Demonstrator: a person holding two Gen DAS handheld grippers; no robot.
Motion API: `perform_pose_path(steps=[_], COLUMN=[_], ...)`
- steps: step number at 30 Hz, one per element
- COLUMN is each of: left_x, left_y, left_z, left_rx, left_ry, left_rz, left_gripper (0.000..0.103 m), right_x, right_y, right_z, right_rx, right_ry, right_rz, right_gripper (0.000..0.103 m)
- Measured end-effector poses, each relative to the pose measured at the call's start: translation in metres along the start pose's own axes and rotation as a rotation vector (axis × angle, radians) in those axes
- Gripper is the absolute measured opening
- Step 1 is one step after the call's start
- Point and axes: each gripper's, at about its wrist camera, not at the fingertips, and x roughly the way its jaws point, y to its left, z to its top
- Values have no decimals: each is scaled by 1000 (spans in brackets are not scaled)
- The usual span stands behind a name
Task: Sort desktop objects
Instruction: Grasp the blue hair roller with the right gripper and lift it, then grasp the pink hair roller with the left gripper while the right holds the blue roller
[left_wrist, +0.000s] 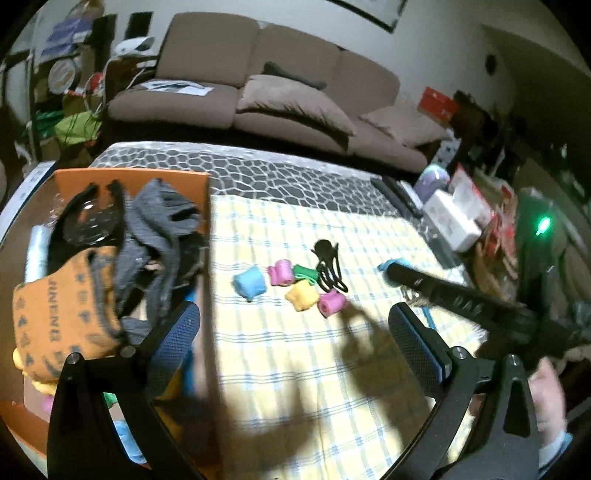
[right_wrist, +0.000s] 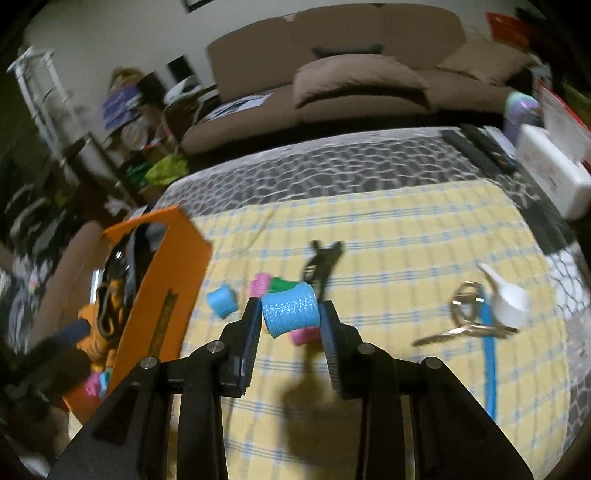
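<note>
Right tool (right_wrist: 289, 314) clamped on blue roll (right_wrist: 290, 309); left tool (left_wrist: 291, 332) apart; orange sock (left_wrist: 62, 317) at 9 o'clock, lettering unreadable.

A cloth (right_wrist: 388, 236) covers the near part of the table (right_wrist: 332, 162), and a box (right_wrist: 166, 280) holding socks (left_wrist: 155, 236) stands at the cloth's left edge. Near the cloth's middle lie several rolls (left_wrist: 295, 284) in a cluster with a clip (left_wrist: 328, 266) just behind them, while keys (right_wrist: 465, 317), a strap (right_wrist: 489, 354) and a scoop (right_wrist: 506, 295) lie toward the right edge. Remotes (right_wrist: 480, 147) and a case (right_wrist: 554, 173) sit at the table's far right corner, and a sofa (right_wrist: 351, 74) stands behind the table.
</note>
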Motion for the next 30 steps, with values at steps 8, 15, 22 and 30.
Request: perform_pose_path(steps=[8,15,22,30], left_x=[63,107,148,156], left_y=[-53,-73,-85,-78], left_z=[-23,-31,-32,-27], left_rx=[129,194,218,199], left_ry=[80,82,114,89], left_rz=[86,200,217,179], left_gripper=[102,96,68,35], right_x=[-13,-22,-27,-14], right_y=[-39,-53,-62,-64], right_z=[1,1,5,2], right_rx=[88,100,122,111], right_ry=[-1,-9,-22,9], right_rz=[-13,-2,-6,-29], right_gripper=[32,32,32,32])
